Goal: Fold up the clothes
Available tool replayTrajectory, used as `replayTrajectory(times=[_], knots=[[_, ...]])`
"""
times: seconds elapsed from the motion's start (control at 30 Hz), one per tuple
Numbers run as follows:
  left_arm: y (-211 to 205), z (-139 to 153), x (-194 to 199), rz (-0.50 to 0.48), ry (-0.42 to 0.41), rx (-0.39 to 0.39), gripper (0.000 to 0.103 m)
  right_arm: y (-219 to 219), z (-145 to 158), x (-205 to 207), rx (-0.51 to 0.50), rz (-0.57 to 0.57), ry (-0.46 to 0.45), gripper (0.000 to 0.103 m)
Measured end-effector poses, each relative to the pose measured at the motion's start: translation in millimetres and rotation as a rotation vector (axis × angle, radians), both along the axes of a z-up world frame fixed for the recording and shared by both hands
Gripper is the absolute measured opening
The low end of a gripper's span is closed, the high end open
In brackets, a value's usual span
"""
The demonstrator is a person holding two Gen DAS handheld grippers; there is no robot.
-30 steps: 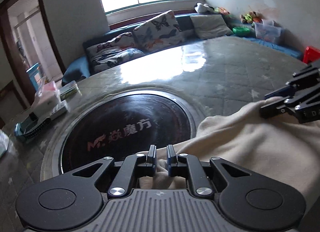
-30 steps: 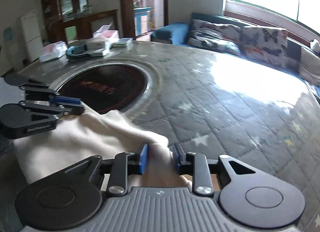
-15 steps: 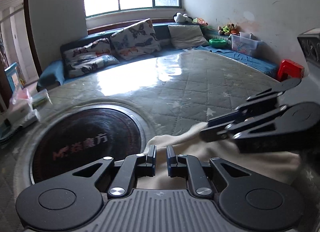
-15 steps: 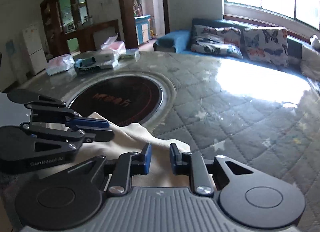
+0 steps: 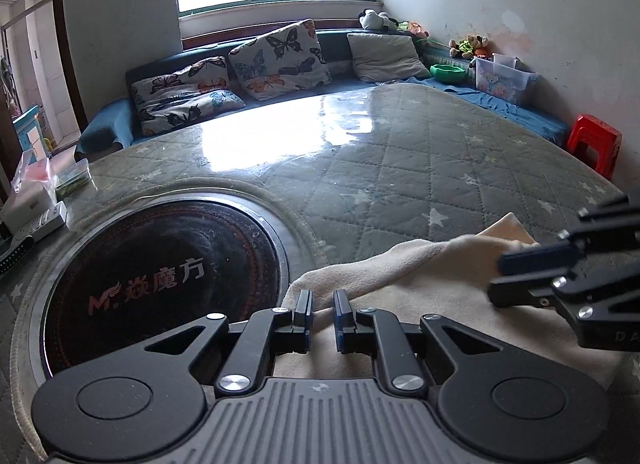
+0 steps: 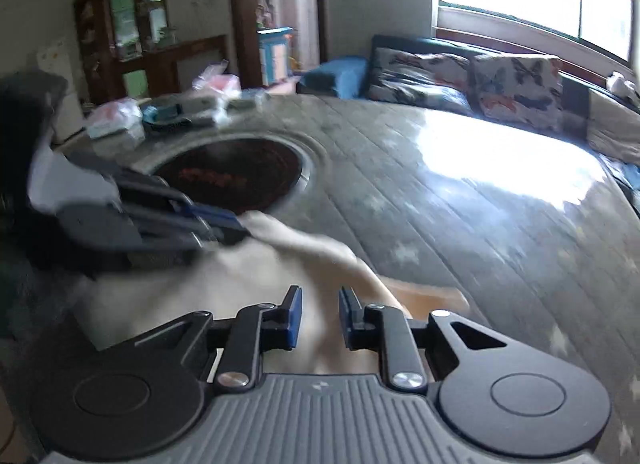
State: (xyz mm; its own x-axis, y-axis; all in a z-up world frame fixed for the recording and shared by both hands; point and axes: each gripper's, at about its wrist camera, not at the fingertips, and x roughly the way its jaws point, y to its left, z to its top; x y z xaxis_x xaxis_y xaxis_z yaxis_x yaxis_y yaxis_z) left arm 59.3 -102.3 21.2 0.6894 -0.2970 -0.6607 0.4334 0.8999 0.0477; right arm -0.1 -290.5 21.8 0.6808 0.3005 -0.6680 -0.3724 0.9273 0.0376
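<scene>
Cream cloth [image 5: 432,288] lay bunched near the table's [image 5: 400,168] close edge, beside the dark round plate [image 5: 160,276]. On the left, the left gripper [image 5: 322,310] pinched one fold. On the right, the right gripper [image 6: 319,314] had just squeezed down on another. Folding looked only begun, with most still to do. Lots of bare table stretched ahead.

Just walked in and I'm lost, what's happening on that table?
A person is folding a cream fleece garment on the quilted grey-green table cover, beside the round black glass hotplate. The left gripper and right gripper each pinch the cloth along its raised edge.
</scene>
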Motion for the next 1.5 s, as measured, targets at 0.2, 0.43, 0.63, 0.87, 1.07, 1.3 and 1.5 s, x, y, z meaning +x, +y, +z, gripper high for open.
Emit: replayTrajectory(times=[0.2,0.43,0.63,0.87,1.07,1.3,1.5], knots=[[0,1,-1,0.002,-0.001,0.003,0.013,-31,4,-3,0.051,-0.103,-0.017,0.018],[-4,-1,-2,0.004,-0.022,0.021,0.013,-54,2,-2,0.097,-0.13,0.028,0.019],[-5,-1,-3,0.006,-0.024,0.026,0.013,-41,-8,1,0.054,-0.138,0.009,0.005],[-6,-3,-7,0.002,-0.045,0.038,0.013,-34,-10,2,-0.05,-0.132,-0.029,0.004],[-8,-3,-10,0.004,-0.054,0.05,0.014,-43,4,-5,0.012,-0.136,-0.055,0.008],[-10,-4,-13,0.013,-0.062,0.052,0.014,-13,17,-51,-0.036,0.039,-0.104,0.008],[-11,-5,-15,0.013,-0.073,0.058,0.014,-12,-11,-67,-0.066,0.023,-0.062,0.007]])
